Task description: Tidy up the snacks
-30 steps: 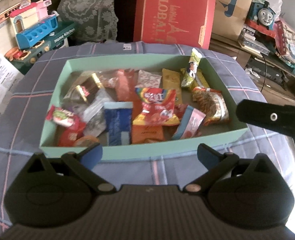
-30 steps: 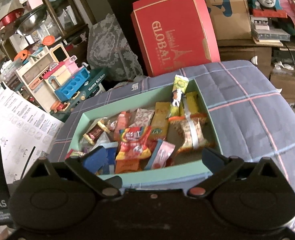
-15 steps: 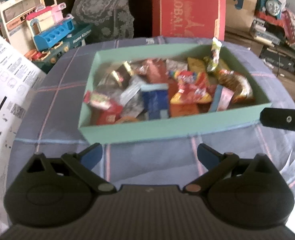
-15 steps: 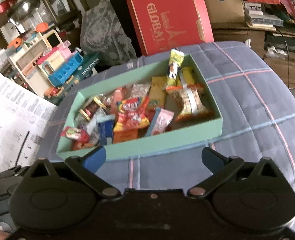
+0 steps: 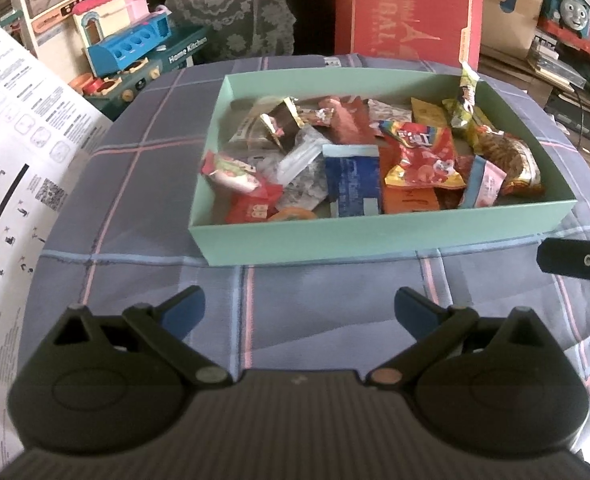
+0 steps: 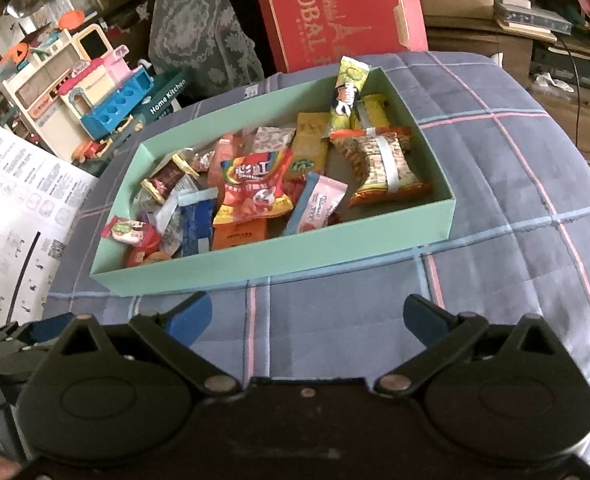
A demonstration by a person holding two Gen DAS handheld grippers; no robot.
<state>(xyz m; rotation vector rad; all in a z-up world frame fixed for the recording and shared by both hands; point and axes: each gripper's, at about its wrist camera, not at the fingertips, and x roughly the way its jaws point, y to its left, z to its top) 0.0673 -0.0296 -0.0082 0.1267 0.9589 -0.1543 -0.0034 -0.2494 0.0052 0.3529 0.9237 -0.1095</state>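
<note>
While seemingly level, both grippers (image 5: 299, 308) (image 6: 309, 314), fingers spread.

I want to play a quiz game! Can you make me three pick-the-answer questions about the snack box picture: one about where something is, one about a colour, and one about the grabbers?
1. Where are the snacks?
A. inside the box
B. scattered on the blanket
C. on a shelf

2. What colour is the box?
A. red
B. pale green
C. black

3. How are both grabbers?
A. open, empty
B. squeezing a packet
C. holding the box

Answers:
A, the packets lie within its walls.
B, its walls are pale green.
A, the left gripper and right gripper fingers stand wide apart above the blanket.
</note>
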